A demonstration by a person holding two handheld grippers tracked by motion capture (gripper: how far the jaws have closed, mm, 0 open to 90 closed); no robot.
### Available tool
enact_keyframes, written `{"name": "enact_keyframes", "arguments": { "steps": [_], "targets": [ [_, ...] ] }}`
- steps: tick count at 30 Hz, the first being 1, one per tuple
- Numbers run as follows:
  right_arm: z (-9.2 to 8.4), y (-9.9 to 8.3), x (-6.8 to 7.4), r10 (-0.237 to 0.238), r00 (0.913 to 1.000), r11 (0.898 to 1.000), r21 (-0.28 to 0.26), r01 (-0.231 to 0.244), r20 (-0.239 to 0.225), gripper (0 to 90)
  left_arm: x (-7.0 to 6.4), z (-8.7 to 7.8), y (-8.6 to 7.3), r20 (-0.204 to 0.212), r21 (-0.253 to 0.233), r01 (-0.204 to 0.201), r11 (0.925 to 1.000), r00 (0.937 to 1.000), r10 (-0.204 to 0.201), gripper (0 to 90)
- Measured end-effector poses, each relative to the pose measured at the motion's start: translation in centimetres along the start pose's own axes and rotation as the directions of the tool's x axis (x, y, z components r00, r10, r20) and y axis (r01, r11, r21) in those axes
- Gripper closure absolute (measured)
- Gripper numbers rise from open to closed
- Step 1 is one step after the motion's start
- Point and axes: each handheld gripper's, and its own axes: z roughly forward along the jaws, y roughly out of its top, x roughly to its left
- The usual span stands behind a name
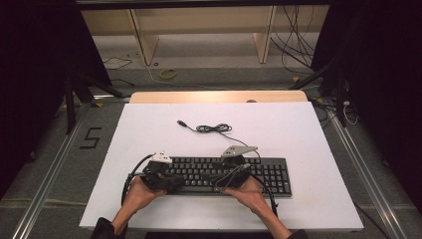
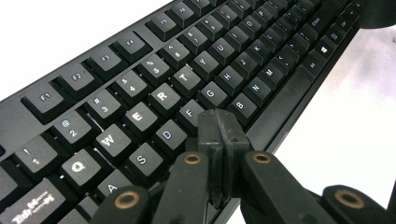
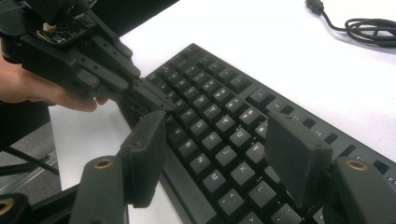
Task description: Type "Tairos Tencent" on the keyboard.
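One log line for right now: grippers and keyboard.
left gripper: shut, tips over keyboard near F/G keys | right gripper: open above keys | cable: loose behind

The high view is dim and a little soft, with dark black edges around the bright white table (image 1: 308, 129), while both gripper views are sharper on the keyboard (image 2: 154, 93) keys — yet the white surface glares there, and the near jaws look blurred and stretched at the bottom.
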Motion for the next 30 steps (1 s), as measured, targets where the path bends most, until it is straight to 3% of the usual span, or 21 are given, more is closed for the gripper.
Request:
{"name": "enact_keyframes", "arguments": {
  "steps": [15,22,30],
  "targets": [
    [-0.4,-0.4,-0.1,0.004,1.0000,1.000,0.006,-0.004,0.005,38.7,-0.1,0.7,-0.1,-0.012,0.037,-0.014,0.9992,0.9998,0.015,89.0],
    [-0.5,-0.4,-0.2,0.003,1.0000,1.000,0.002,-0.003,0.007,38.8,0.0,0.7,-0.1,-0.010,0.027,-0.015,0.9995,0.9998,0.015,89.1],
    [-0.6,-0.3,-0.2,0.005,1.0000,1.000,-0.001,-0.005,0.009,38.8,0.3,-0.4,0.1,0.005,-0.047,0.003,0.9989,1.0000,-0.003,86.2]
  ]
}}
